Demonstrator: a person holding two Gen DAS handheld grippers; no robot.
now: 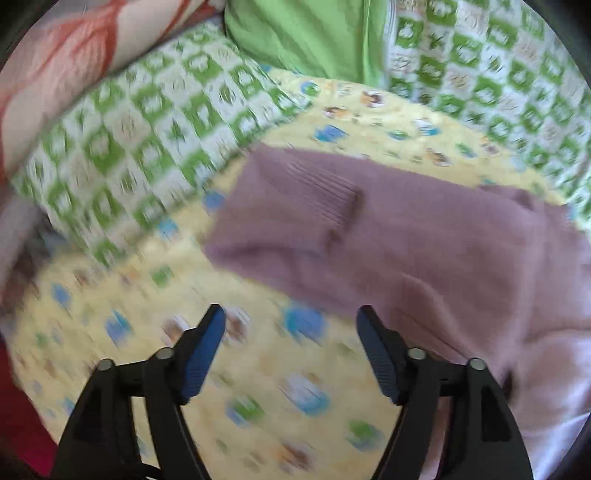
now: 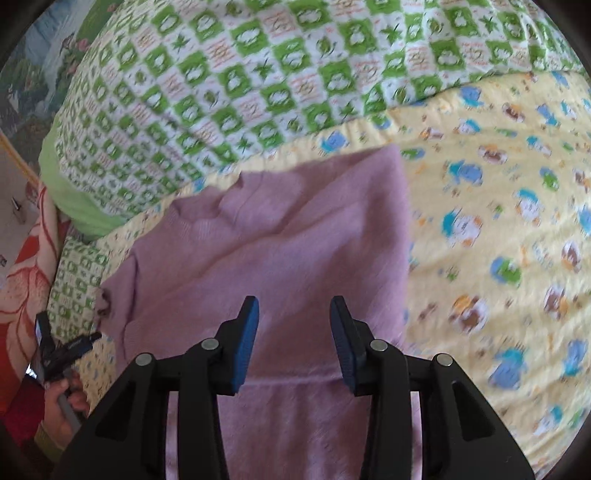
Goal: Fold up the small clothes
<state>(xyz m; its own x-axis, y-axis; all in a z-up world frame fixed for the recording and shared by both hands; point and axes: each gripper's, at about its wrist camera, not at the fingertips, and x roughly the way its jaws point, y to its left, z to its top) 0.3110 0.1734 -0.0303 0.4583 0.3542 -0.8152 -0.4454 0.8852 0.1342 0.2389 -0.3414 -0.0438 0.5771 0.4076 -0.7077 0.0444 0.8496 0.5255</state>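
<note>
A small mauve knit sweater (image 1: 424,236) lies spread on a yellow cartoon-print sheet (image 1: 258,369). My left gripper (image 1: 291,314) is open and empty, above the sheet just left of the sweater's edge; that view is motion-blurred. In the right wrist view the sweater (image 2: 280,236) lies flat with a fold line near the bottom. My right gripper (image 2: 294,304) is open and empty, above the sweater's middle. The left gripper (image 2: 64,341) shows at the far left of that view, held in a hand.
A green-and-white checkered quilt (image 2: 240,92) is bunched along the far side, also in the left view (image 1: 147,129). A plain green pillow (image 1: 306,33) and an orange floral blanket (image 1: 66,62) lie beyond. Yellow sheet (image 2: 498,240) extends right of the sweater.
</note>
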